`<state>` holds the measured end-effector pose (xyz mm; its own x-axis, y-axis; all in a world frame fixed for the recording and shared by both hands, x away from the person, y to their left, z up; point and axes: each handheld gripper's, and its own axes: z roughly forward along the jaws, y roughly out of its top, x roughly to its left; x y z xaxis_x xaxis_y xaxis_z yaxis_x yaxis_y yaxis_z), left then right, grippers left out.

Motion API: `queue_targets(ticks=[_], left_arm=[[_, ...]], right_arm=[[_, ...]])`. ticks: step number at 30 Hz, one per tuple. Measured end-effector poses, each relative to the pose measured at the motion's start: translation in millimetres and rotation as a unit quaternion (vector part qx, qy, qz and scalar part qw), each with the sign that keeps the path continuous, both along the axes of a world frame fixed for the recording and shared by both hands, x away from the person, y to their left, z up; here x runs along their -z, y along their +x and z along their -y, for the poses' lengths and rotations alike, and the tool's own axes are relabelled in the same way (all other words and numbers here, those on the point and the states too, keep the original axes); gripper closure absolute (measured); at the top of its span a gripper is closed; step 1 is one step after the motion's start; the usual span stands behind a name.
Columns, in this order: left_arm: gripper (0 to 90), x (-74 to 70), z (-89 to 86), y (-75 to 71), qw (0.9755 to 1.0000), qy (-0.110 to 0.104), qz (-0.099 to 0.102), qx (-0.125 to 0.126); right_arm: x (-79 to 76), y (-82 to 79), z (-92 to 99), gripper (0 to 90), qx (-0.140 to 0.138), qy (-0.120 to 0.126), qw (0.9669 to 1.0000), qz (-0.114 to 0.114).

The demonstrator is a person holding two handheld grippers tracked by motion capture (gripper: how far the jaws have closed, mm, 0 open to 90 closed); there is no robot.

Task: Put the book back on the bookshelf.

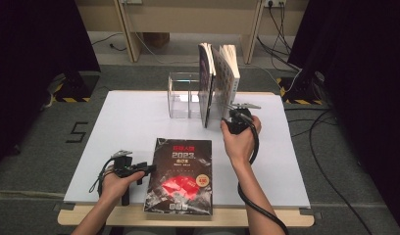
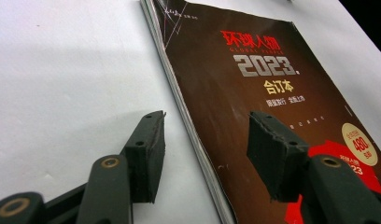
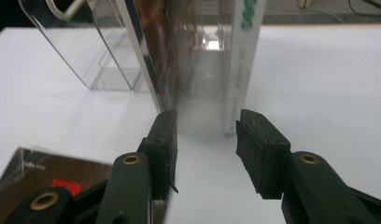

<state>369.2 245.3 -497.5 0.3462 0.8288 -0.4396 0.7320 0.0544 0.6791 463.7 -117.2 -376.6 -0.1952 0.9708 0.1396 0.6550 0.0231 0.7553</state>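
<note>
The left gripper (image 1: pixel 148 168) sits at the near left, jaws apart and straddling the left edge of the book (image 1: pixel 181 175): one jaw over the bare table (image 1: pixel 129 122), the other over the cover, neither pad pressing. The book lies flat near the front edge, a thick softcover with a glossy dark cover, red and gold print and layered page edges. The right gripper (image 1: pixel 232 110) is farther back, jaws apart, by two upright books (image 1: pixel 218 83) in a clear plastic rack (image 1: pixel 181 95).
</note>
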Motion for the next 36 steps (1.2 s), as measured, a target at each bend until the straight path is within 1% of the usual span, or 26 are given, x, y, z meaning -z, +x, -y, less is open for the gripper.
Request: queue_targets(ticks=[3, 6, 7, 8, 12, 14, 16, 17, 18, 21, 22, 24, 25, 26, 28, 31, 33, 35, 36], left_arm=[[47.1, -0.5, 1.5, -0.3, 1.0, 0.007, 0.002, 0.0], [48.0, -1.3, 2.2, 0.3, 0.9999, 0.015, 0.002, -0.003], [48.3, -1.4, 2.4, 0.7, 0.9999, 0.016, 0.003, -0.004], [49.1, -1.7, 2.6, 1.1, 0.9998, 0.018, 0.002, -0.006], [49.9, -2.9, 5.3, 4.9, 0.9996, 0.026, 0.0, -0.012], [49.9, -3.4, 7.7, 6.1, 0.9995, 0.031, -0.001, -0.009], [50.6, -3.8, 10.1, 7.5, 0.9992, 0.039, 0.0, -0.005], [51.0, -4.4, 11.3, 8.1, 0.9991, 0.042, -0.002, -0.006], [51.6, -5.0, 11.5, 8.8, 0.999, 0.044, -0.005, -0.002], [52.8, -5.7, 14.4, 10.2, 0.9987, 0.051, -0.007, 0.0], [53.7, -5.6, 15.6, 10.5, 0.9986, 0.052, -0.006, 0.003], [54.8, -5.1, 18.5, 11.0, 0.999, 0.043, -0.008, 0.008], [54.2, -5.3, 20.3, 11.3, 0.9989, 0.046, -0.007, 0.01], [53.7, -5.8, 21.5, 11.4, 0.9985, 0.053, -0.007, 0.013], [52.6, -6.5, 23.0, 12.3, 0.9979, 0.062, -0.004, 0.018], [53.9, -7.4, 24.2, 13.5, 0.9971, 0.071, -0.004, 0.026], [55.8, -7.0, 26.5, 14.2, 0.9972, 0.069, -0.003, 0.028], [56.0, -6.5, 30.4, 15.5, 0.9976, 0.061, -0.003, 0.032], [56.0, -6.5, 31.8, 15.5, 0.9975, 0.061, -0.003, 0.034]], right_arm=[[11.3, -7.6, 5.0, 57.9, -0.002, 0.001, 0.9999, -0.011], [23.7, -16.7, 8.2, 57.9, -0.005, -0.004, 0.9997, -0.025], [27.3, -19.8, 9.5, 57.9, -0.004, -0.003, 0.9995, -0.032], [31.4, -22.7, 11.1, 57.8, -0.004, -0.003, 0.9994, -0.033], [46.7, -33.7, 15.2, 57.4, -0.009, -0.006, 0.9986, -0.051], [53.7, -38.8, 16.8, 57.2, -0.01, -0.004, 0.9981, -0.061], [57.0, -42.2, 17.9, 57.1, -0.012, -0.005, 0.9979, -0.064], [58.2, -44.1, 18.2, 57.0, -0.012, -0.003, 0.9977, -0.067], [59.7, -45.7, 18.7, 56.9, -0.014, -0.003, 0.9977, -0.066], [63.4, -51.3, 18.4, 56.8, -0.019, 0.0, 0.9974, -0.07], [65.1, -52.9, 18.6, 56.8, -0.022, 0.0, 0.9973, -0.071], [68.2, -55.9, 18.6, 56.7, -0.025, -0.002, 0.9969, -0.074], [69.4, -57.2, 18.3, 56.6, -0.023, 0.002, 0.9967, -0.077], [70.7, -58.2, 18.7, 56.5, -0.025, 0.002, 0.9964, -0.081], [72.2, -58.9, 20.5, 56.4, -0.027, 0.002, 0.9963, -0.082], [73.5, -58.7, 24.6, 56.4, -0.025, 0.007, 0.9964, -0.081], [73.9, -57.2, 26.3, 56.4, -0.024, 0.009, 0.9959, -0.087], [74.7, -54.0, 27.4, 56.3, -0.024, 0.011, 0.9956, -0.09], [74.9, -52.8, 27.5, 56.2, -0.025, 0.013, 0.9954, -0.091]])
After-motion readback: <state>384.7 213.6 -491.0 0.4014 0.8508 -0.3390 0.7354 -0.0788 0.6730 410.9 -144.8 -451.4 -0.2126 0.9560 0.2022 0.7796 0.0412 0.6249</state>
